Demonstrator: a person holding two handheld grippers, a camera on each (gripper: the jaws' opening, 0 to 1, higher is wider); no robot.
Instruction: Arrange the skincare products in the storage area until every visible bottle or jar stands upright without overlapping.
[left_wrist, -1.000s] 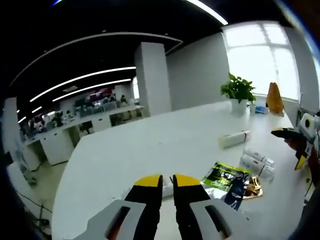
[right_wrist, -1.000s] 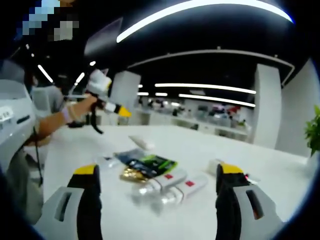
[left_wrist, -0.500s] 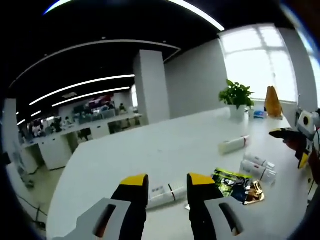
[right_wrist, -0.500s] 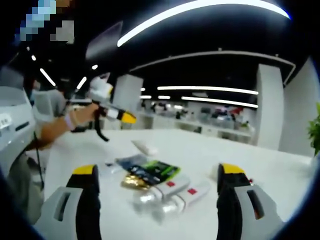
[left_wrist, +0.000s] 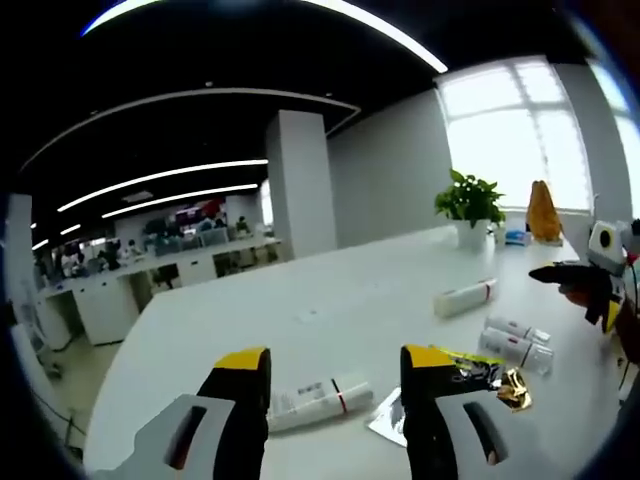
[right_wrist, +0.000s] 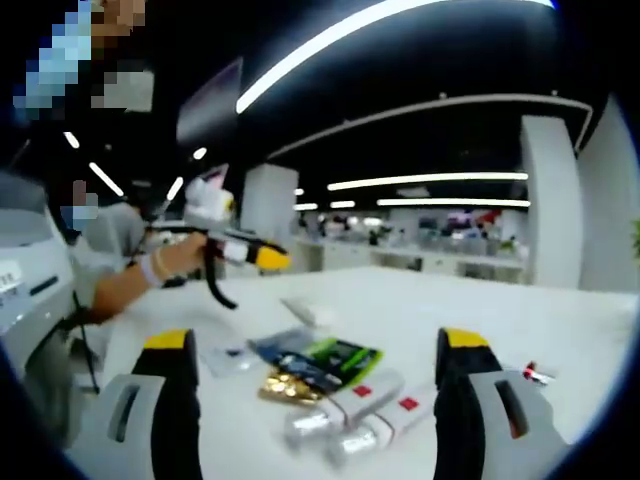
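Note:
In the left gripper view my left gripper (left_wrist: 335, 360) is open, and a white tube (left_wrist: 320, 398) lies flat on the white table (left_wrist: 300, 310) just beyond its jaws. Two white bottles (left_wrist: 515, 340) lie side by side further right, with another white tube (left_wrist: 465, 297) on its side behind them. My right gripper (right_wrist: 317, 345) is open and holds nothing. The same two bottles (right_wrist: 360, 410) lie flat just ahead of it. A hand holds the left gripper (right_wrist: 250, 255) above the table's far left.
Green, black and gold sachets (left_wrist: 470, 368) lie beside the bottles, and show again as sachets (right_wrist: 315, 362) in the right gripper view. A potted plant (left_wrist: 470, 200) and an orange object (left_wrist: 543, 212) stand at the table's far end. The right gripper (left_wrist: 600, 290) hangs at the right edge.
My left gripper has opened from nearly shut to wide, and its view now shows the white tube between the jaws. The right gripper stays open; its view has shifted slightly.

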